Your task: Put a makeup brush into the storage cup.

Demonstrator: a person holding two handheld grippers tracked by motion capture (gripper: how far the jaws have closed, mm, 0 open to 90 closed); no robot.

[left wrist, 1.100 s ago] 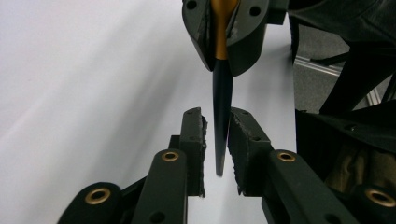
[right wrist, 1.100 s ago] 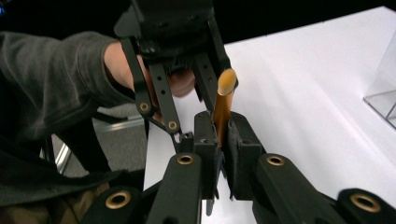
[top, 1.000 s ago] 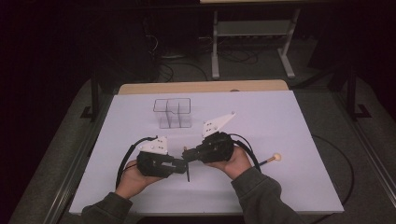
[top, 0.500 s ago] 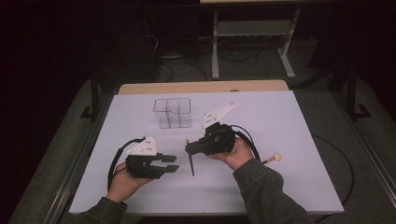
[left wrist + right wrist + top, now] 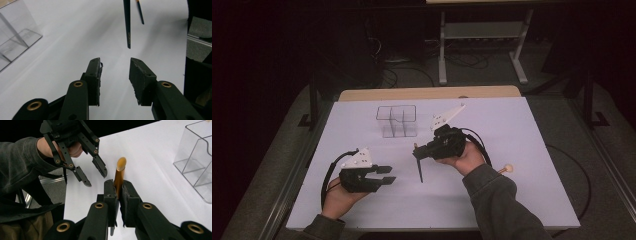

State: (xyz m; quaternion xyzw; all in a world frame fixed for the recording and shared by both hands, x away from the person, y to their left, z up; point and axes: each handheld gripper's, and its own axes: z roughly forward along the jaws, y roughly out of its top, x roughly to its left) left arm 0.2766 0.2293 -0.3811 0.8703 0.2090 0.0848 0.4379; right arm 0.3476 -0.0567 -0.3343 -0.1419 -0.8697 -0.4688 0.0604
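Near the middle of the white surface [image 5: 512,130], the right tool [image 5: 418,151] pinches a slender brush [image 5: 419,167] close to its golden upper end, pads pressed against the handle from both sides. The brush hangs nearly upright, its long axis running top to bottom, with the dark lower part pointing down toward the surface; whether the tip touches the sheet cannot be told. In the right gripper view the golden cap [image 5: 121,164] stands up above the clamped pads.

The left tool [image 5: 386,175] sits nearer and further left, well apart from the brush. Its jaws have just been opening, stand spread and hold nothing.

The clear divided holder [image 5: 398,120] stands on the far side, a little left of the right tool and near it. So the right hand is both the carrier and the nearer one. The likely move is to lift the brush toward the far side and lower it, still upright, into one compartment; keeping the axis vertical matters, since the compartments look narrow.

A second brush with a round pale end [image 5: 504,170] lies at the right.
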